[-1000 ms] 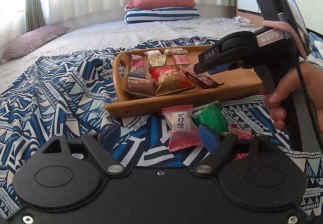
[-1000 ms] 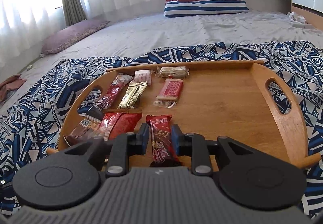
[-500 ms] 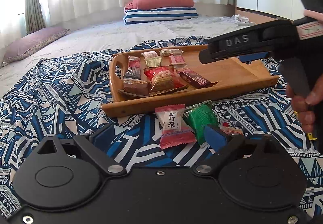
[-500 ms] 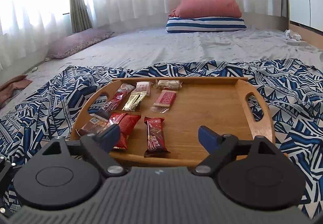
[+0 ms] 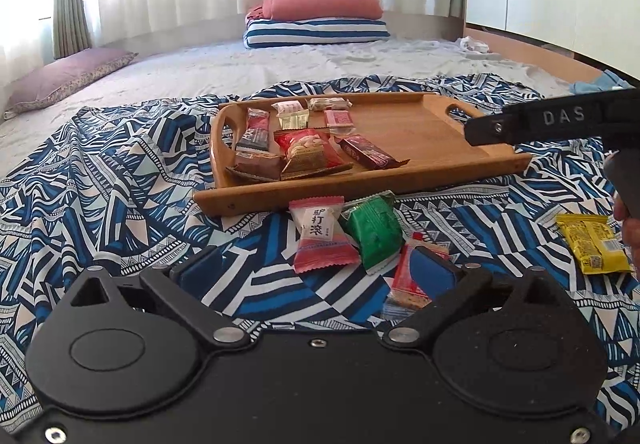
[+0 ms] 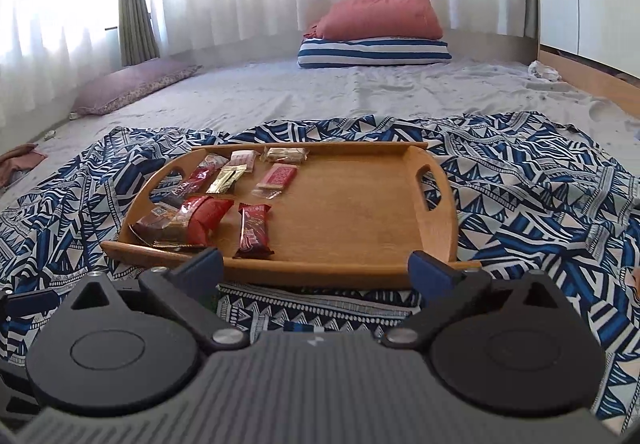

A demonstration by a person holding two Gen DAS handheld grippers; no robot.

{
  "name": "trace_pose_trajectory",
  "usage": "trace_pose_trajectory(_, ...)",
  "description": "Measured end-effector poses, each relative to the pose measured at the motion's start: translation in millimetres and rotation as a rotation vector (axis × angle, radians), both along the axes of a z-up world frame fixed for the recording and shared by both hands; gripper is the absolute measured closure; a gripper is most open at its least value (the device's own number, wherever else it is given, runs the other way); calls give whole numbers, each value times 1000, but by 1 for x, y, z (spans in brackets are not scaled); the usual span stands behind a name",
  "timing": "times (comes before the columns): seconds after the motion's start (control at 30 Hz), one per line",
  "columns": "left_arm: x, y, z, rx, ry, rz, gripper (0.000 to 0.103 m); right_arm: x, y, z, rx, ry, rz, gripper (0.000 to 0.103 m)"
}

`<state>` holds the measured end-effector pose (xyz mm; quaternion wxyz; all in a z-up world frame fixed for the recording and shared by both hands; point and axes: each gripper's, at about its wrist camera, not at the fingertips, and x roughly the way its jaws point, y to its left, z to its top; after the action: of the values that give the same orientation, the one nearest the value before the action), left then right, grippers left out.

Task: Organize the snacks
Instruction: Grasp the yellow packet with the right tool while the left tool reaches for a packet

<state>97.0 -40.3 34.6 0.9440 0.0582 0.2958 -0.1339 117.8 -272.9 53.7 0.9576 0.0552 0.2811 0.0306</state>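
Observation:
A wooden tray [image 5: 420,131] [image 6: 352,219] on the blue patterned cloth holds several wrapped snacks along its left half, among them a dark red bar [image 6: 254,230] [image 5: 370,153]. In front of the tray lie a pink packet [image 5: 320,240], a green packet [image 5: 374,232] and a small red packet [image 5: 404,284]. My left gripper [image 5: 314,268] hovers low over them. Its jaws are opening; the packets lie between the fingers, untouched. My right gripper [image 6: 316,266] is short of the tray's front edge, its jaws opening with nothing between them. One of its fingers [image 5: 520,125] crosses the left wrist view.
A yellow packet [image 5: 592,244] lies on the cloth at the right, beside a person's hand [image 5: 632,236]. The cloth [image 6: 540,203] covers a grey bed with a red pillow on a striped one [image 6: 376,51] at the back and a purple pillow [image 6: 132,83] on the left.
The right gripper opened, let go of the dark red bar on the tray and drew back from it. The left gripper's jaws spread wider. The yellow packet came into view.

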Motion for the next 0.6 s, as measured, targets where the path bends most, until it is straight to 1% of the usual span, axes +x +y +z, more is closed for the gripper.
trace_pose_trajectory(0.1, -7, -2, 0, 7, 2, -18, 3, -15, -6, -5, 2, 4, -25, 0)
trace_pose_trajectory(0.23, -14, -9, -2, 8, 30, -55, 3, -36, -13, -14, 2, 18, -73, 0)
trace_pose_trajectory(0.4, -22, -22, -5, 25, 20, -88, 3, -57, -22, -22, -4, 32, -126, 0)
trace_pose_trajectory(0.47, -25, -24, -5, 1, 17, -99, 2, -65, -25, -24, -6, 34, -148, 0)
trace_pose_trajectory(0.5, -26, -24, -5, -18, 21, -103, 0, -69, -27, -25, -6, 34, -158, 0)
trace_pose_trajectory(0.6, -29, -25, -5, -57, 20, -122, 0, -80, -33, -29, -16, 39, -192, 0)
